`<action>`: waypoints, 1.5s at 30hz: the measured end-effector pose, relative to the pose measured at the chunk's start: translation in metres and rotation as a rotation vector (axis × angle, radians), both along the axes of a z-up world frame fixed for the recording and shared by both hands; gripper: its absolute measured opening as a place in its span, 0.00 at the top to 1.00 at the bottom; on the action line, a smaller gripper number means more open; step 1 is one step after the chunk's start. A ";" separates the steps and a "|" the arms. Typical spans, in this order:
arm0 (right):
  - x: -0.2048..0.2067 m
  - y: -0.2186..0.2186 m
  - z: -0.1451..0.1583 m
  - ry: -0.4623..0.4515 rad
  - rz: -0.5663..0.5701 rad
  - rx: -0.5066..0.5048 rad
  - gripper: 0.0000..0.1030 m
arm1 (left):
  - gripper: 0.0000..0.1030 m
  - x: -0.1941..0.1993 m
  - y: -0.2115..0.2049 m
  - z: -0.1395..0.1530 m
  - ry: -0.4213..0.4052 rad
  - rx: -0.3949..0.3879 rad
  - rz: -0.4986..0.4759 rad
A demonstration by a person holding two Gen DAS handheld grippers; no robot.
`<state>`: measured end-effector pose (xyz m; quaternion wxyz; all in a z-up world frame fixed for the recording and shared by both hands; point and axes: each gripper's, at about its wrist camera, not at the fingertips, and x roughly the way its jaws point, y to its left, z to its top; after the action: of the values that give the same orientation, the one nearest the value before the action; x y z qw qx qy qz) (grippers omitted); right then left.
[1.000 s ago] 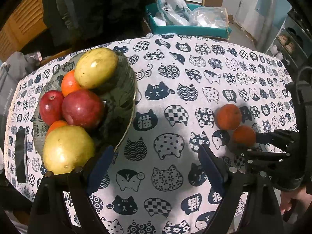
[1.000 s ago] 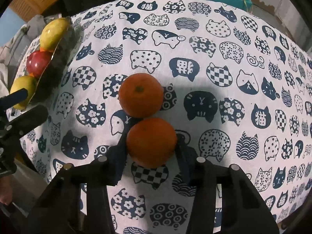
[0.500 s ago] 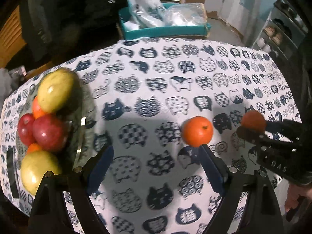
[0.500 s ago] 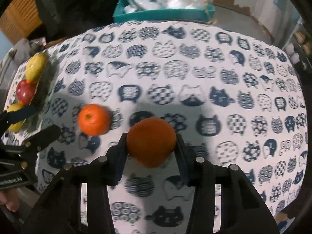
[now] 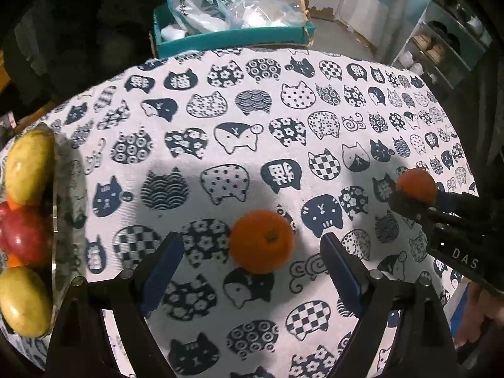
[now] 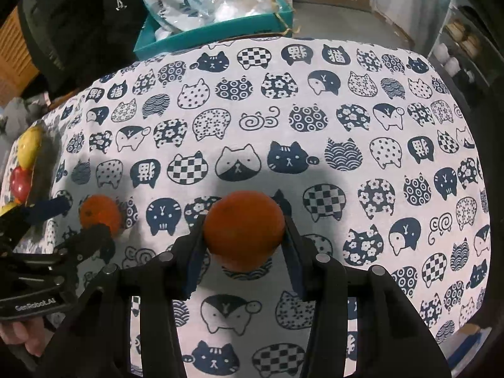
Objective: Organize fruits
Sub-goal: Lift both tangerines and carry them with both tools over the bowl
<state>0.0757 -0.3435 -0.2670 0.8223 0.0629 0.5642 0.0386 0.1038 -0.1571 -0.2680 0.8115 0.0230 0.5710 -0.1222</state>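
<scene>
My right gripper (image 6: 244, 239) is shut on an orange (image 6: 243, 230) and holds it above the cat-print tablecloth; the same orange (image 5: 416, 186) shows at the right of the left wrist view. A second orange (image 5: 260, 245) lies on the cloth, just in front of and between the fingers of my open left gripper (image 5: 252, 267); it also shows in the right wrist view (image 6: 99, 215). A glass fruit bowl (image 5: 67, 208) at the left edge holds yellow-green pears (image 5: 30, 167), a red apple (image 5: 23, 239) and small oranges.
A teal box (image 5: 233, 36) with plastic bags sits beyond the table's far edge. Shelving (image 5: 447, 47) stands at the right. The tablecloth (image 5: 239, 119) stretches between bowl and oranges.
My right gripper lifted its orange off the cloth and away from the second one. My left gripper moved right, from the bowl to the second orange, now framed between its fingers.
</scene>
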 end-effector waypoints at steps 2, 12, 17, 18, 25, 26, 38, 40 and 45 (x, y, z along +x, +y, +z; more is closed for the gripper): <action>-0.001 -0.003 0.000 0.002 -0.005 0.000 0.56 | 0.19 0.002 -0.001 -0.005 0.010 -0.003 0.001; 0.004 0.003 0.001 -0.014 0.012 -0.006 0.56 | 0.56 0.004 -0.003 -0.016 0.058 -0.034 -0.015; 0.005 0.006 0.004 -0.032 0.022 -0.019 0.56 | 0.57 0.002 -0.001 -0.013 0.042 -0.031 -0.012; 0.004 0.006 0.005 -0.039 0.024 -0.026 0.56 | 0.57 0.002 -0.002 -0.011 0.035 -0.029 -0.013; -0.001 0.010 0.027 -0.088 0.039 -0.050 0.56 | 0.57 -0.003 0.004 0.013 -0.029 -0.016 0.005; -0.001 0.011 0.031 -0.095 0.040 -0.051 0.56 | 0.58 -0.004 0.004 0.018 -0.043 -0.009 0.005; -0.012 0.017 0.076 -0.201 0.057 -0.069 0.56 | 0.58 -0.024 0.016 0.075 -0.154 -0.034 0.026; -0.013 0.017 0.084 -0.220 0.061 -0.063 0.56 | 0.58 -0.028 0.018 0.084 -0.172 -0.036 0.026; -0.018 0.022 0.103 -0.265 0.072 -0.052 0.56 | 0.58 -0.038 0.025 0.109 -0.230 -0.043 0.030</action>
<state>0.0582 -0.3217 -0.1640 0.8891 0.0154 0.4534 0.0614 0.0660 -0.1322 -0.1589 0.8736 0.0111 0.4717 -0.1189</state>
